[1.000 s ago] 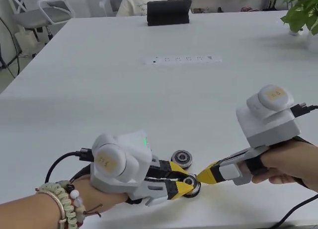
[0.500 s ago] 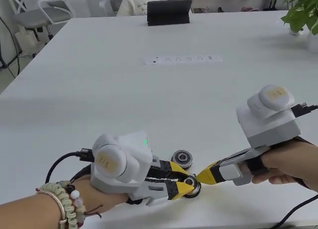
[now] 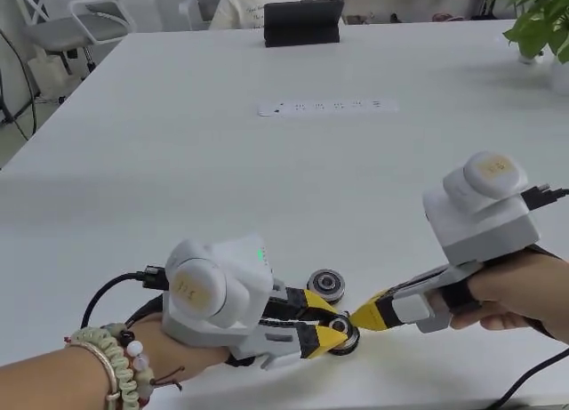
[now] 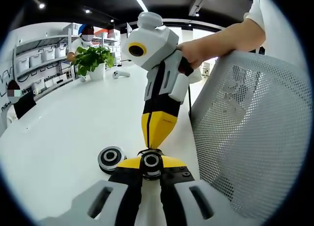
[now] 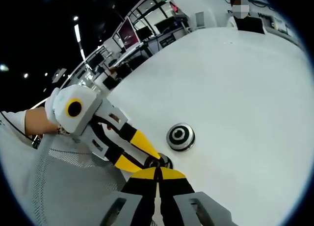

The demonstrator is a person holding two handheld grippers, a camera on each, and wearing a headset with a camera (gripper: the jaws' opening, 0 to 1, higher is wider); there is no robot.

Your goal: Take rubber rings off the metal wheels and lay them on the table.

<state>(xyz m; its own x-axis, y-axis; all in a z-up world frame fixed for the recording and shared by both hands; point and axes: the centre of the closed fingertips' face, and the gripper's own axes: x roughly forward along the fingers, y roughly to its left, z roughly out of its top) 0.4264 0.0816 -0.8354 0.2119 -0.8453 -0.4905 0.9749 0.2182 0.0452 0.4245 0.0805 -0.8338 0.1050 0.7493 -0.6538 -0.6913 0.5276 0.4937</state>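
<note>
A small metal wheel (image 3: 345, 331) with a dark rubber ring sits near the table's front edge, and my left gripper (image 3: 336, 326) is shut on it. In the left gripper view the wheel (image 4: 150, 161) lies between the yellow jaw tips. My right gripper (image 3: 358, 318) comes in from the right, jaws shut, its tip touching the wheel's rim; I cannot tell whether it pinches the ring. In the right gripper view that wheel (image 5: 162, 161) peeks out just past my shut right gripper (image 5: 158, 170). A second wheel (image 3: 325, 283) with its black ring lies flat just behind, also seen as wheel (image 4: 112, 158) and wheel (image 5: 180, 136).
The white table (image 3: 267, 179) stretches far ahead with a white power strip (image 3: 327, 107) at mid-table and a black tablet (image 3: 301, 22) at the far end. A green plant (image 3: 538, 19) stands at the back right. A mesh chair (image 4: 245, 128) is close to the table's near edge.
</note>
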